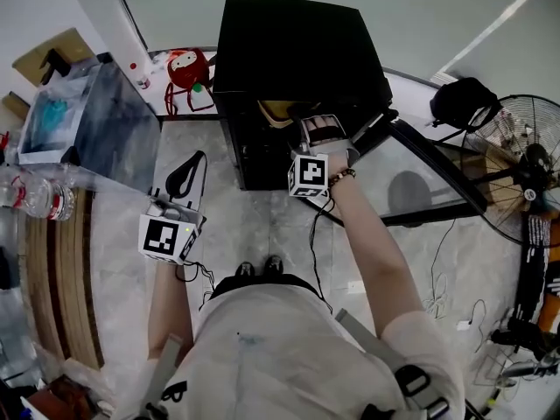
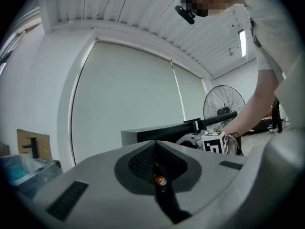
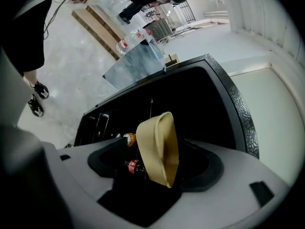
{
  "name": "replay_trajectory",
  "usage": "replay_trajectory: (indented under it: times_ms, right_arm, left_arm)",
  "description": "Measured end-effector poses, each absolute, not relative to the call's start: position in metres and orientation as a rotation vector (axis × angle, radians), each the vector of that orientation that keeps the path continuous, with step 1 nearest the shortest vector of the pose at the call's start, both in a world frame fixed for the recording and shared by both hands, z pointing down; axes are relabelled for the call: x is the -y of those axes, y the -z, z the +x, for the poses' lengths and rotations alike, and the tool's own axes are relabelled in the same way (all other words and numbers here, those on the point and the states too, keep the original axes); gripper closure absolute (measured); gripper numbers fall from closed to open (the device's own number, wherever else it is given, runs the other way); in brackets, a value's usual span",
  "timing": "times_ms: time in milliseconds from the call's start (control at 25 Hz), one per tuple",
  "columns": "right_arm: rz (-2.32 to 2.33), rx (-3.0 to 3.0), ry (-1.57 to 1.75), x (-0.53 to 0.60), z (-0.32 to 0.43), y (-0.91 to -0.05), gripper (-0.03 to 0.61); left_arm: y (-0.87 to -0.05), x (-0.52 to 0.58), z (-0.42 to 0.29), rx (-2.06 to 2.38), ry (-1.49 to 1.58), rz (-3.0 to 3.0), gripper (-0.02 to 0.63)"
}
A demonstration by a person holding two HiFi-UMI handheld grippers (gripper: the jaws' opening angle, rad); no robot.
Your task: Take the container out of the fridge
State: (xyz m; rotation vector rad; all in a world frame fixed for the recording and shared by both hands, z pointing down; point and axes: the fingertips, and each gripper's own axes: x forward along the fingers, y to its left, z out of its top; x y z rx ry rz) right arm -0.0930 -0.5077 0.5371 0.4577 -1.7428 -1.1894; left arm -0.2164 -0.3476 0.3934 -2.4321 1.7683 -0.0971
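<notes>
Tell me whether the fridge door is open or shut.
Open: the door is swung out beside the fridge; the right gripper holds the tan container at the opening.

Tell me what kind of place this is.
Likely an office or test room, not a home kitchen: a small black fridge stands on a stone-look floor, a pedestal fan and loose cables beside it, a blind-covered window behind. The right gripper holds a tan container.

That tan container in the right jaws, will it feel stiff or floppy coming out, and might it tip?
Probably stiff: the container shows a clean curved rim where the right gripper pinches it. Likely light, since its wall looks thin. Held on edge by the rim, it may swing or twist.
</notes>
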Motion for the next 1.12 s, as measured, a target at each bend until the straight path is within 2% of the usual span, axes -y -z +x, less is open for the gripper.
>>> replay_trajectory:
  times_ms: [520, 560, 600, 680, 1120]
  right_arm:
    - [0.387, 1.704, 1.177, 0.523, -0.108, -0.566, 0.256]
    - [0.387, 1.675, 1.191, 0.525, -0.107, -0.566, 0.275]
    - [0.397, 1.651, 1.209, 0.528, -0.106, -0.563, 0.394]
    - [0.410, 1.641, 1.227, 0.530, -0.107, -0.559, 0.461]
    - [0.363, 1.655, 1.251, 0.515, -0.114, -0.549, 0.474]
  left_arm:
    - [-0.389, 0.335, -0.242, -1.862, 0.103, -2.356, 0.606]
    - [-0.388, 0.335, -0.242, -1.864, 0.095, -2.353, 0.606]
    - [-0.387, 0.334, -0.241, -1.865, 0.089, -2.351, 0.606]
    - [-0.387, 0.333, -0.240, -1.865, 0.092, -2.348, 0.606]
    - [-0.390, 0.335, -0.239, -1.854, 0.094, -2.358, 0.606]
